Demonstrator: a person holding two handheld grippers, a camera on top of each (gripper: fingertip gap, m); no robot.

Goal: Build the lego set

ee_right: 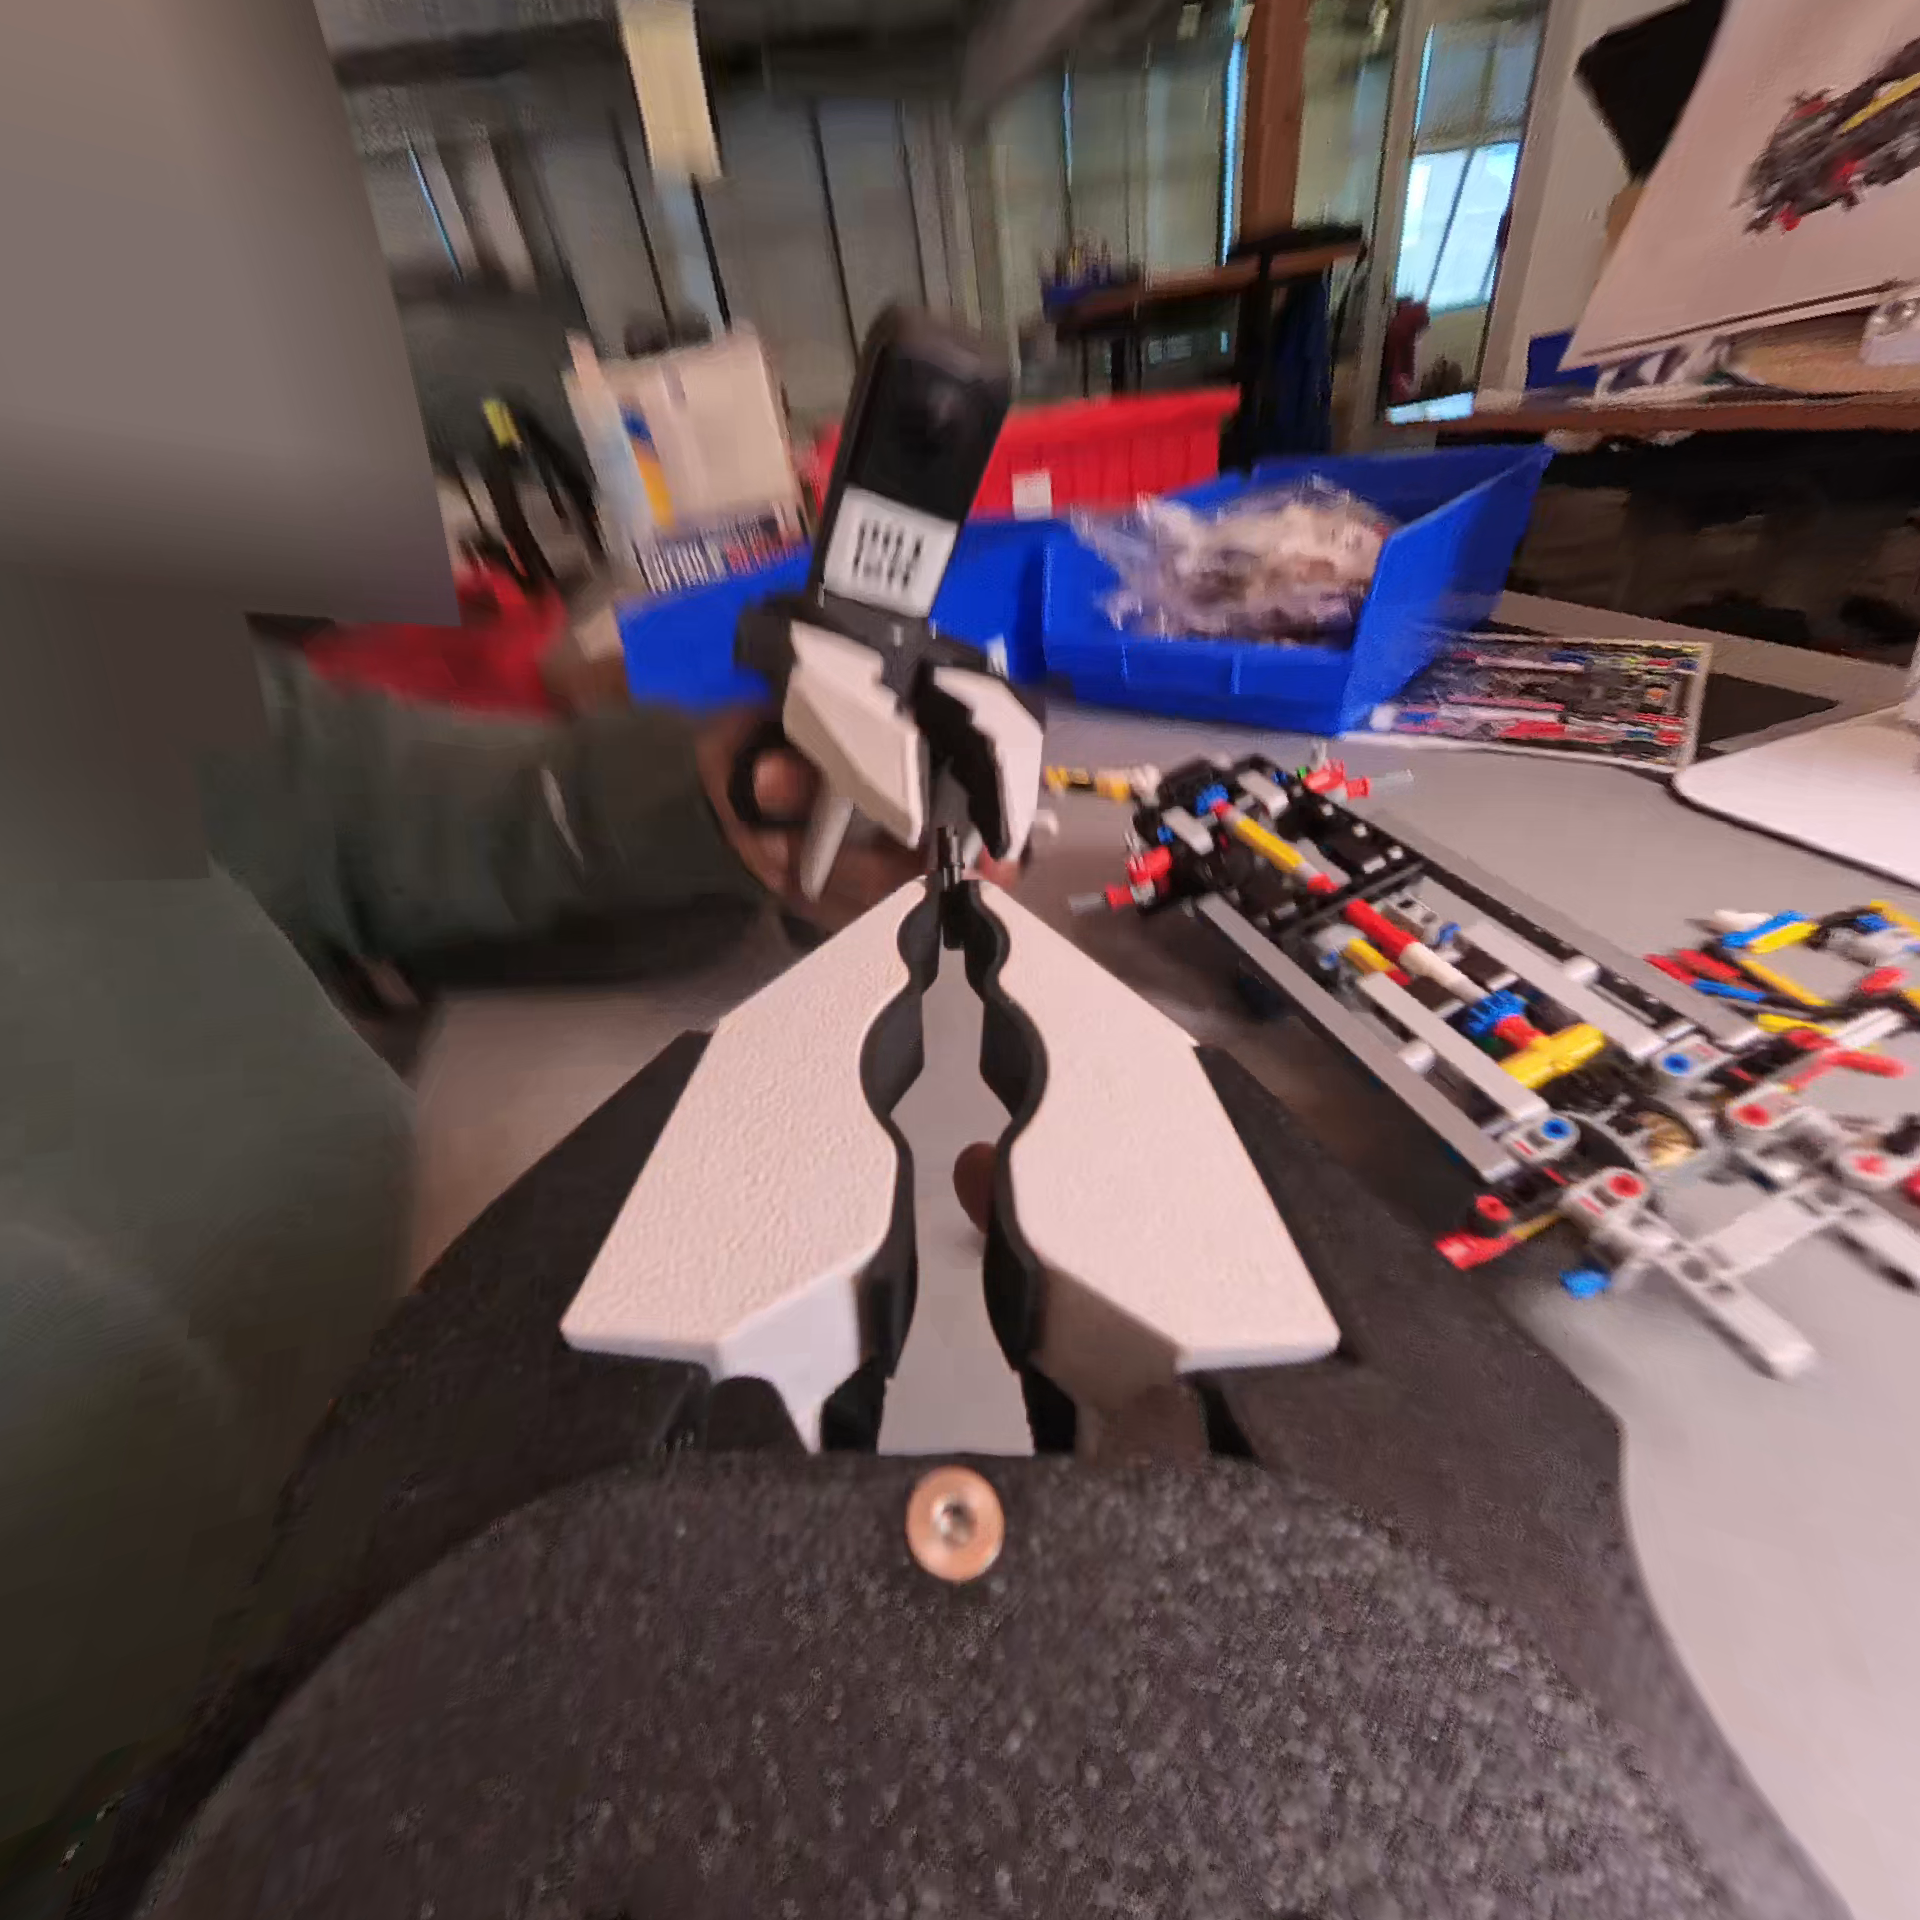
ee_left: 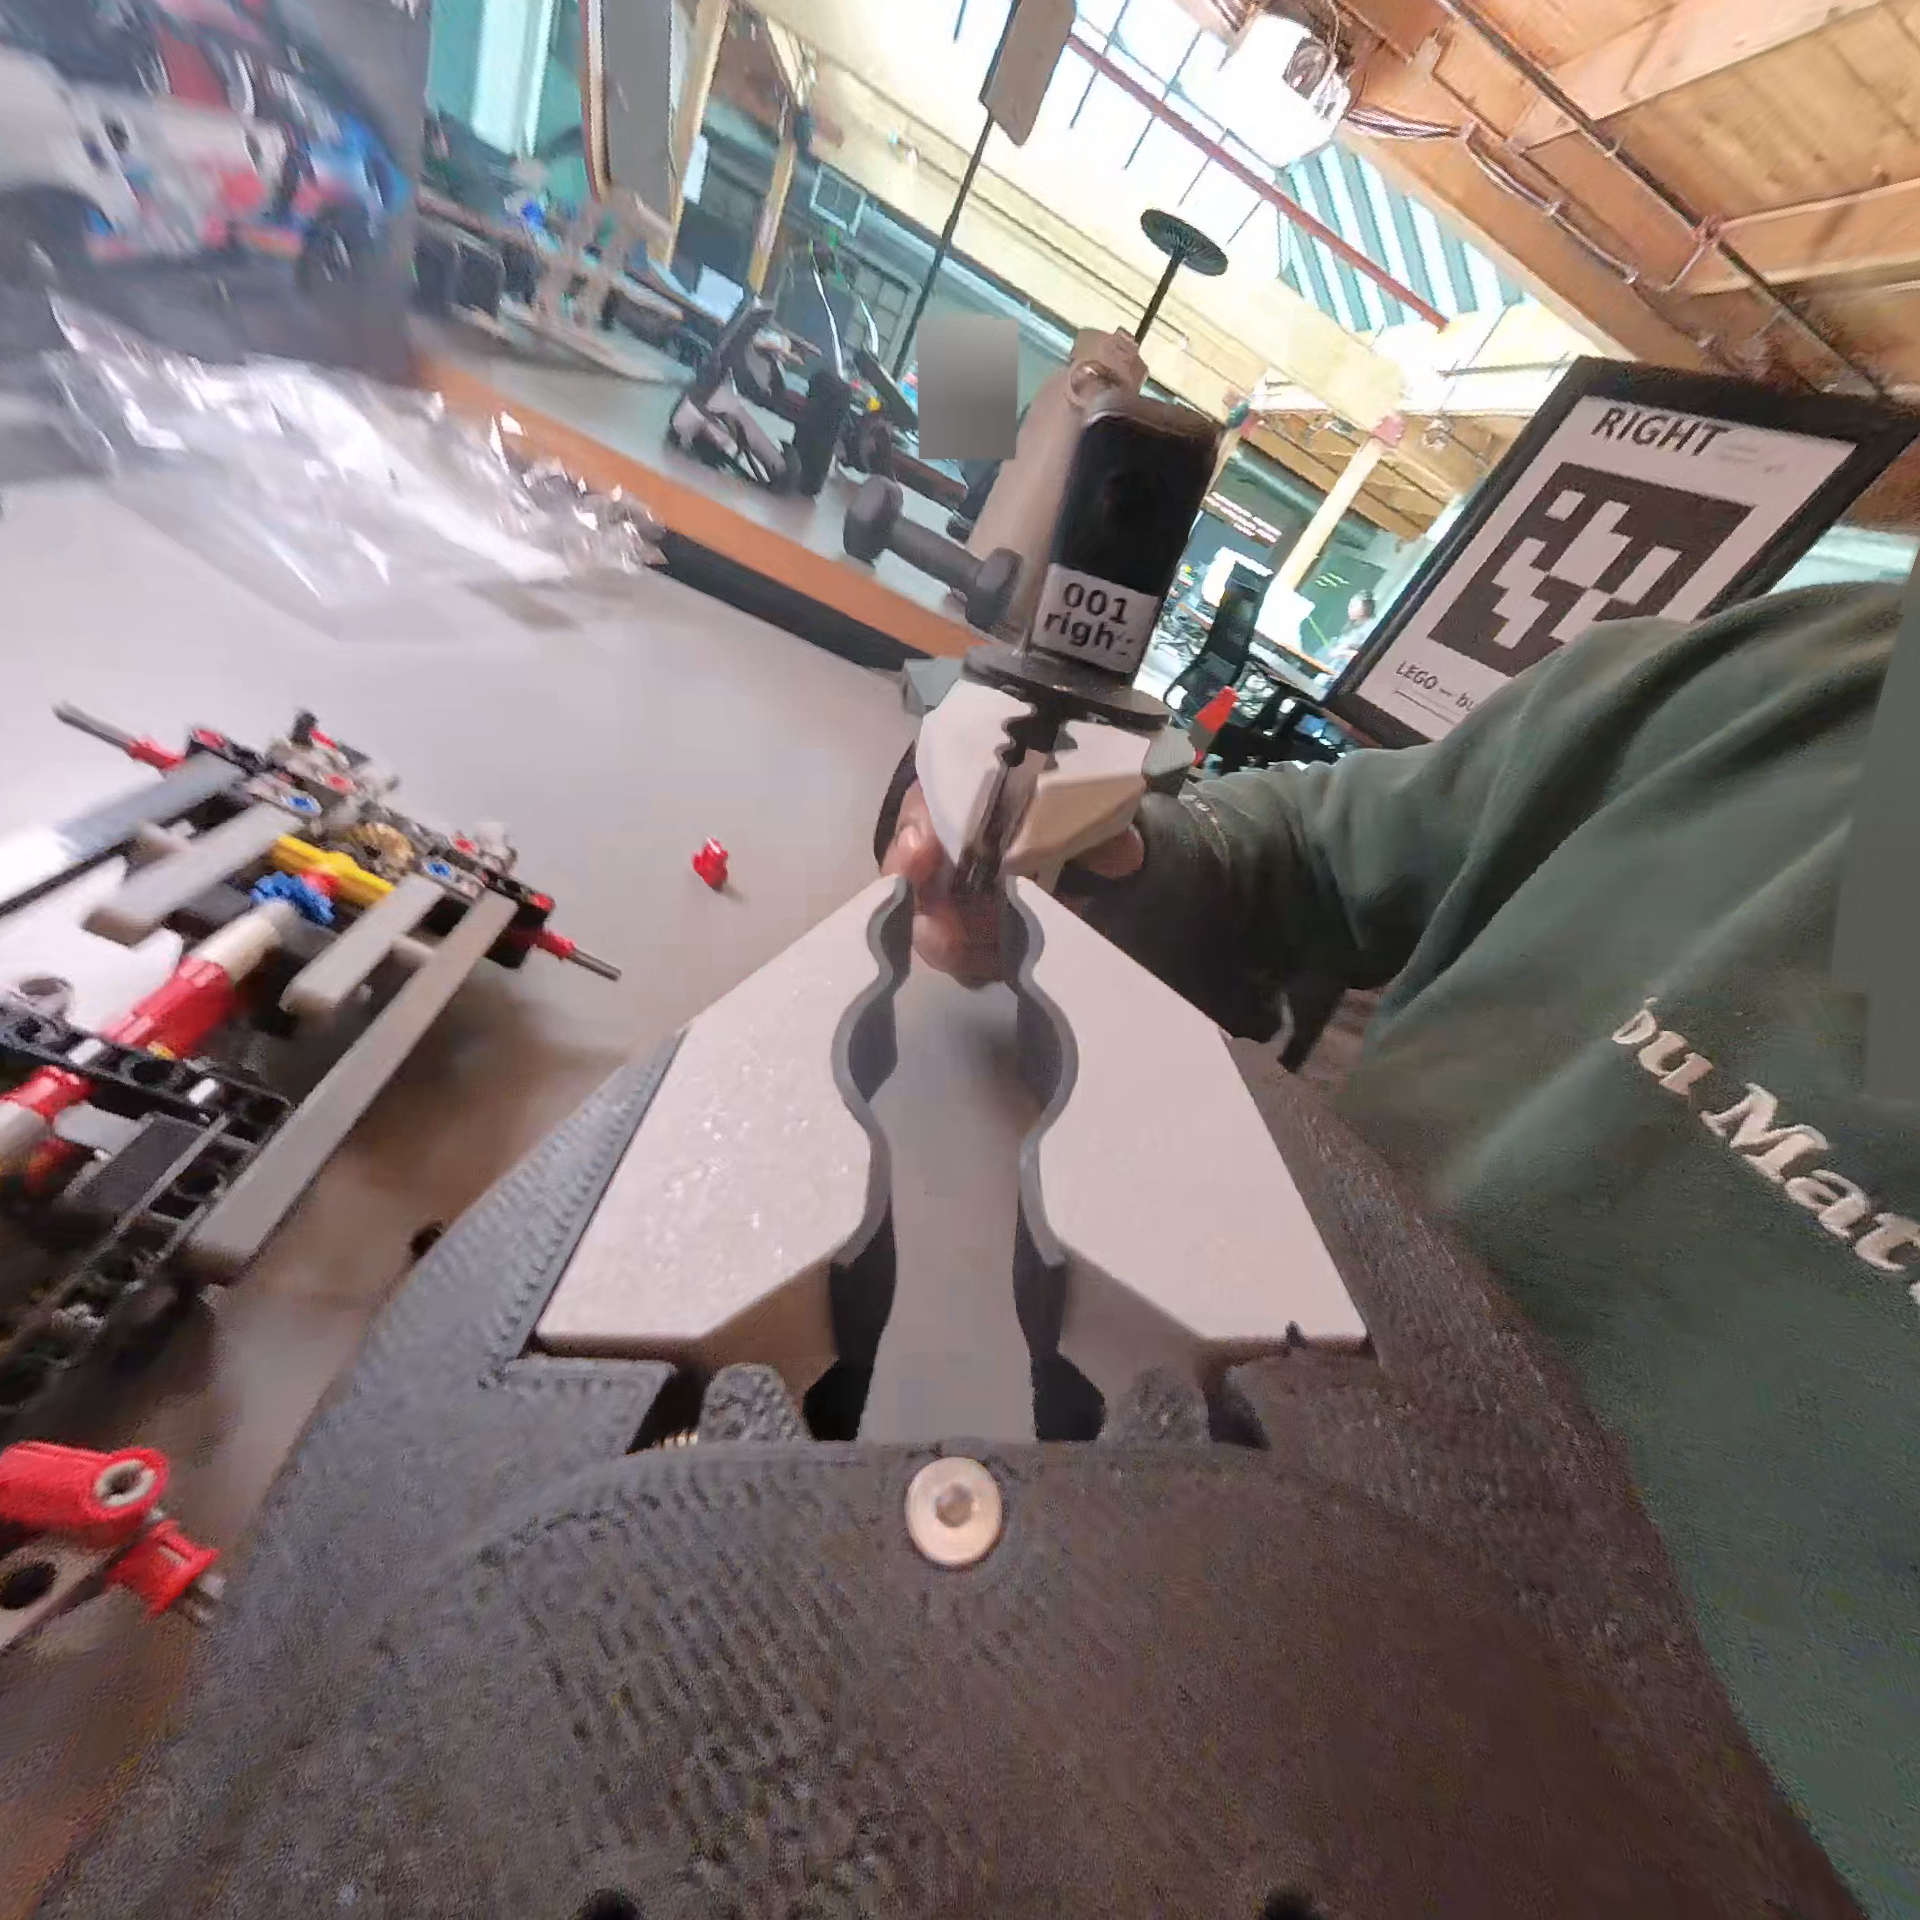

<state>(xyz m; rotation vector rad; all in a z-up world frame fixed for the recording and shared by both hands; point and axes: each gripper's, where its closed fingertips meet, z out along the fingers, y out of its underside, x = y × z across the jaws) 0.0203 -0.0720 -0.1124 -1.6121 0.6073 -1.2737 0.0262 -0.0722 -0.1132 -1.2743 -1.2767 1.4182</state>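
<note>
My two grippers are held tip to tip above the grey table (ee_left: 582,748). My right gripper (ee_right: 951,899) is shut on a thin black Lego pin (ee_right: 948,868); it shows head-on in the left wrist view (ee_left: 985,868), held by a hand. My left gripper (ee_left: 956,894) has its jaws narrowly apart around the pin's other end; it also shows blurred in the right wrist view (ee_right: 951,831). The long Lego chassis (ee_left: 312,935) lies on the table to the left, and shows in the right wrist view (ee_right: 1455,997).
A loose red piece (ee_left: 711,862) lies beyond the chassis, and red connectors (ee_left: 83,1486) lie near the left edge. Plastic bags (ee_left: 312,499) sit behind. A blue bin (ee_right: 1299,603), a booklet (ee_right: 1558,696) and a second assembly (ee_right: 1818,987) are at right. A green sleeve (ee_left: 1558,883) fills the right. Only a small space, under 4 cm, lies between the two pairs of fingers. The loose red piece (ee_left: 711,862) is about equally far from each gripper, around 20 centimetres.
</note>
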